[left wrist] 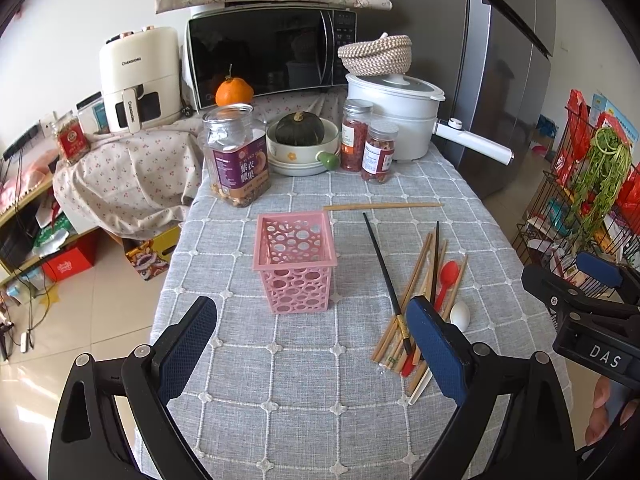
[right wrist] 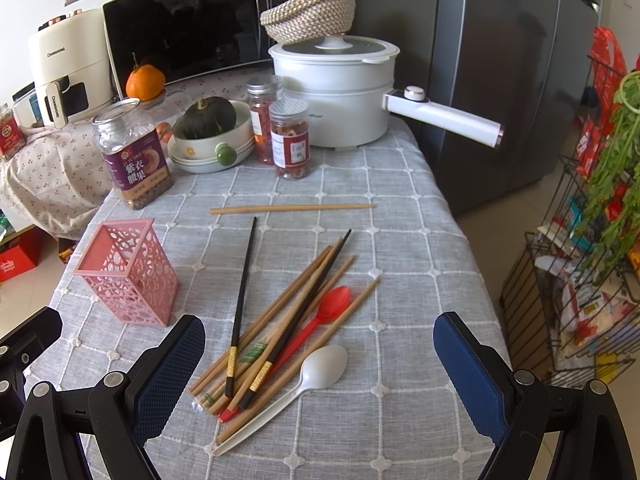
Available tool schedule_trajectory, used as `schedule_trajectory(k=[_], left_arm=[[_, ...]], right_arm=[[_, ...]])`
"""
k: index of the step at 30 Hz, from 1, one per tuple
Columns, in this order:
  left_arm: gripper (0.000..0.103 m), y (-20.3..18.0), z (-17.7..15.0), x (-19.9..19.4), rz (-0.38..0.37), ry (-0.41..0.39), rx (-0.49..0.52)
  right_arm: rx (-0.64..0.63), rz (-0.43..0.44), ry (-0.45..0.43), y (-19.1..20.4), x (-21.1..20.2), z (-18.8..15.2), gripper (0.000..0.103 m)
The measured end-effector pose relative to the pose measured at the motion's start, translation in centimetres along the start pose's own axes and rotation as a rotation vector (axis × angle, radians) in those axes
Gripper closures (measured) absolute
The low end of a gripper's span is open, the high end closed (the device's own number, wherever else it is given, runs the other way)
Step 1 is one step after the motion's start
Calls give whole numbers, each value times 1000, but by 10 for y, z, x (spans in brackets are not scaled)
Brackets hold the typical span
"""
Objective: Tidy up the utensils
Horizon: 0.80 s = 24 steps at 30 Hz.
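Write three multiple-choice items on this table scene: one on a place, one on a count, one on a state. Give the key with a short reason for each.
1. Where does the lone wooden chopstick lie?
A. Inside the pink basket
B. Apart from the utensil pile, toward the jars
C. Across the white spoon

2. How many spoons are on the tablecloth?
A. One
B. Two
C. Four

3. What is the state of the pink basket?
A. Upright and empty
B. Tipped on its side
C. Full of chopsticks

Key: 1 B, it lies alone crosswise beyond the utensil pile. 2 B, only a red spoon and a white spoon show. 3 A, it stands on its base and only the perforated walls show through its open top.
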<state>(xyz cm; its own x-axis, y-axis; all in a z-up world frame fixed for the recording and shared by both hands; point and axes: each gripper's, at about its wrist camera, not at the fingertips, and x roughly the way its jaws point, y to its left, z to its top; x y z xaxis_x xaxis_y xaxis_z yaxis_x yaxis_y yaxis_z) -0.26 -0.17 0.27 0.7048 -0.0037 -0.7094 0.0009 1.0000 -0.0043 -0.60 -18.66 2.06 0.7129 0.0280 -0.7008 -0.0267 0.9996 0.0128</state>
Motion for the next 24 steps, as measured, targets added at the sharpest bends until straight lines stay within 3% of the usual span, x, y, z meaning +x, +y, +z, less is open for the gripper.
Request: schedule_trajectory(k=[24], left_arm=[[6,8,-2,-2,14,-7,-5]], right_arm=[[9,16,-5,0,-1,-1,7]])
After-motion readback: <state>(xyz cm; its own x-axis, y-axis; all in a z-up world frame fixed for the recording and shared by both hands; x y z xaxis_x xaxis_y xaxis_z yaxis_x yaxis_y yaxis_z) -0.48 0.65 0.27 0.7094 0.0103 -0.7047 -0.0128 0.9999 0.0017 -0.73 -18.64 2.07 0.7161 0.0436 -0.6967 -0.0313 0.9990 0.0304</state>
